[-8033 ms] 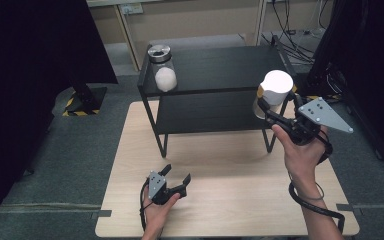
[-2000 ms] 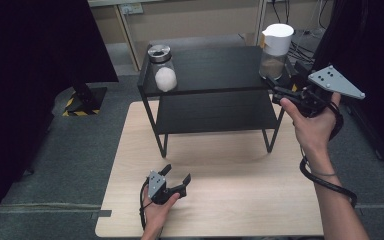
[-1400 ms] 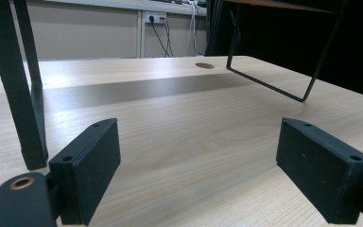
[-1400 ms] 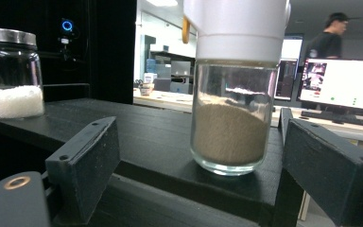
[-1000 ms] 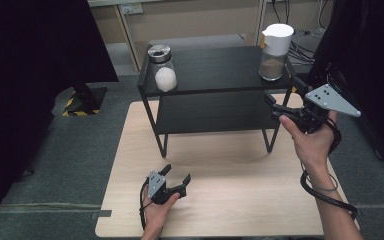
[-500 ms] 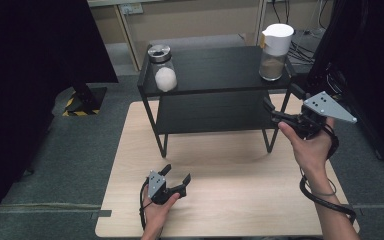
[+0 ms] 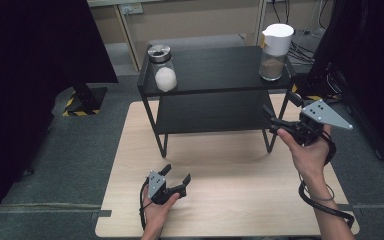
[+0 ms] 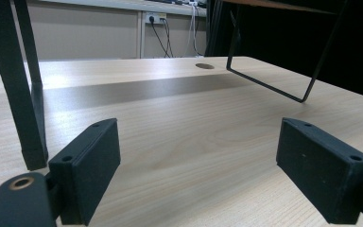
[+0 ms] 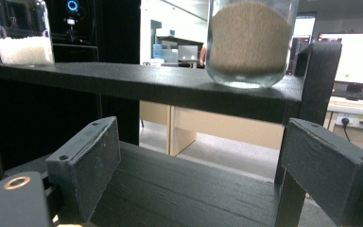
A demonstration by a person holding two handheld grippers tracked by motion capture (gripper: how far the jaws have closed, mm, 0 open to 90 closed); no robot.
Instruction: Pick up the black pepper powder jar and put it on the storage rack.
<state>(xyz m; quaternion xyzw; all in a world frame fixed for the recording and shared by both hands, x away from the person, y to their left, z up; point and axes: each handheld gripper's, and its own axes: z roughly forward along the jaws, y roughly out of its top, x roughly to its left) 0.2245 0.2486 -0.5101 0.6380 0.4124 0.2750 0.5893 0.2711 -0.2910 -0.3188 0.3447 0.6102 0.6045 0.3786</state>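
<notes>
Right gripper (image 7: 280, 120) released, empty, at right end of shelf rack (image 7: 215, 92), level with lower shelf. Brown-filled jar (image 7: 275, 52) upright on top shelf, far right corner, above and beyond gripper. Left gripper (image 7: 175, 181) released, low over near table (image 7: 230, 200), much farther from jar.

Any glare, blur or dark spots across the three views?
High view: soft overall; left side and far right go near-black; white jar lid is bright, close to blown out. Left gripper view: glare patch on the table, background soft. Right gripper view: brown-filled jar sharp, bright washed-out background behind the dark shelf.
</notes>
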